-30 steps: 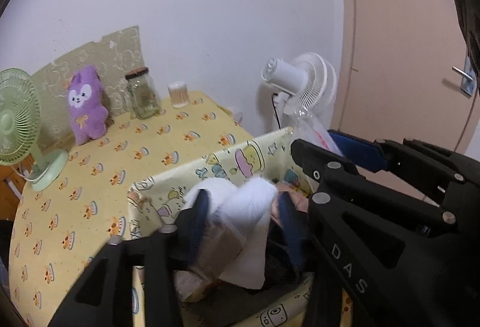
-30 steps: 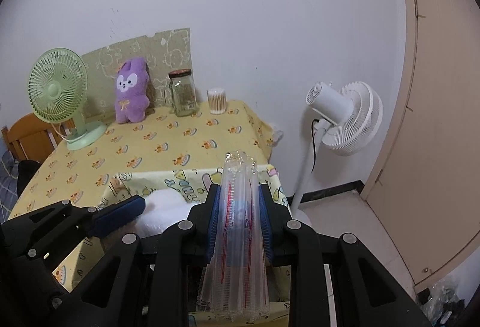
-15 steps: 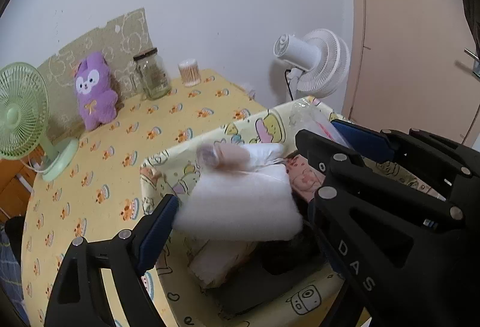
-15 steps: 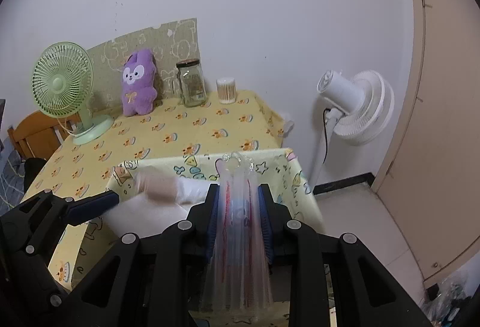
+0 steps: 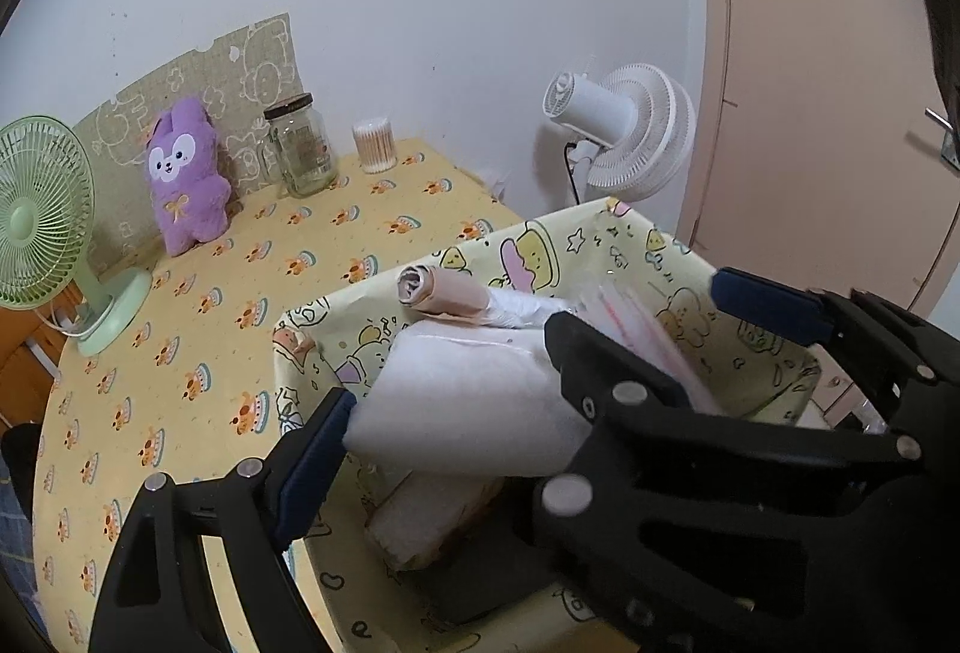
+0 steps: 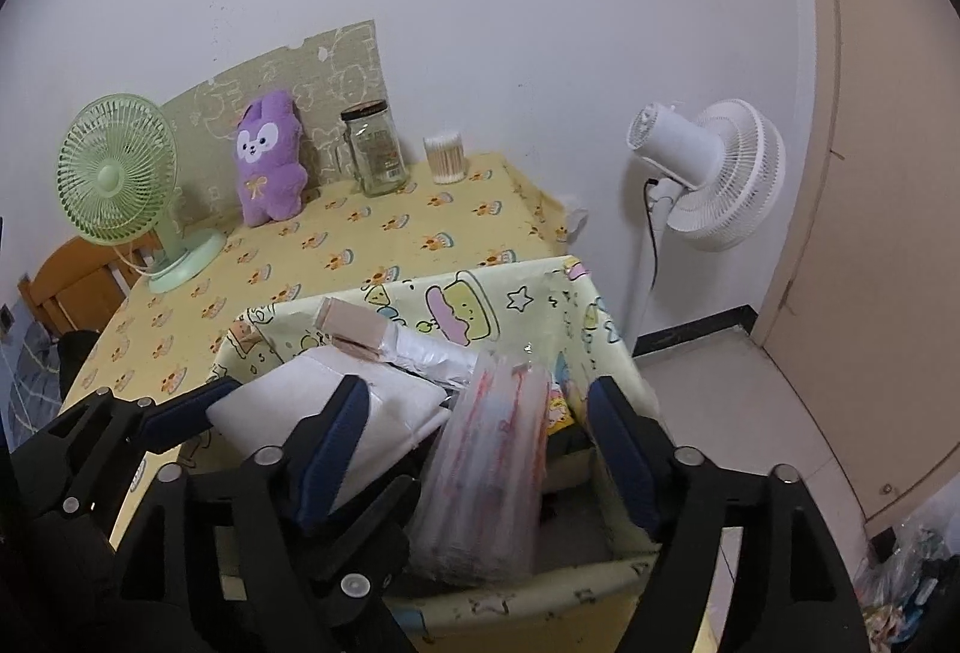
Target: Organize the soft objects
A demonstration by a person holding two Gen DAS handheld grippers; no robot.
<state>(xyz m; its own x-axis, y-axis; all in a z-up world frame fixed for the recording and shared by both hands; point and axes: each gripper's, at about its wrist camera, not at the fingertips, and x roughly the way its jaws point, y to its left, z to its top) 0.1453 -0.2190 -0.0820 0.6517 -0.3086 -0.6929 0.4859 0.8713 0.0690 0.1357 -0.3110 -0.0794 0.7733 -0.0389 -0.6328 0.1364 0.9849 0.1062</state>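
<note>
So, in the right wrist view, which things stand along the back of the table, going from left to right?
Green desk fan → purple plush bunny → glass jar → cotton swab container.

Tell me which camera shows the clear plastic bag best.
The right wrist view: the plastic bag stands whole between the open fingers of the right gripper, inside the storage box. The left wrist view shows only a sliver behind the gripper body.
</note>
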